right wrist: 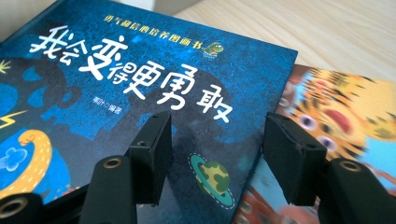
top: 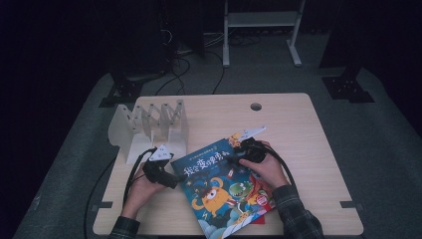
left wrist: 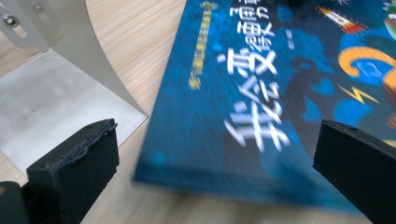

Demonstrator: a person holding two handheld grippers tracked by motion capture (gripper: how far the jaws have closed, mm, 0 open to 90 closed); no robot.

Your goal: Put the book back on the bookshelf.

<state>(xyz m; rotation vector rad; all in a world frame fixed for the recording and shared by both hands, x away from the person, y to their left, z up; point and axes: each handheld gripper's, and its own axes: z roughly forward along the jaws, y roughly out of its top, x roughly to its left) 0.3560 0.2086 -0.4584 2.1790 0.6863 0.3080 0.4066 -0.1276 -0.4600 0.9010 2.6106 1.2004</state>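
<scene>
A glossy dark-blue picture book with white Chinese title lettering and an orange monster on its cover (top: pixel 219 186) lay slanted at the lower centre of the high view, on top of a second picture book with a tiger-striped cover (right wrist: pixel 336 116), whose corner stuck out at the right of the right gripper view.

The left gripper (top: pixel 171 178) sat at the blue book's left edge, jaws spread wide and holding nothing; in the left gripper view the book's near edge lay between them, untouched. The right gripper (top: pixel 238 149) hovered over the book's upper right corner with its jaws partly open and empty.

The likeliest trouble was a pinch that caught only the top cover, so the book would fan open or slip off the slick tiger-striped one underneath. A push from the left could also have slid both books together across the pale wooden table (top: pixel 298 119), or nudged the blue one into the white metal book rack with upright dividers (top: pixel 149 127) at the upper left.
</scene>
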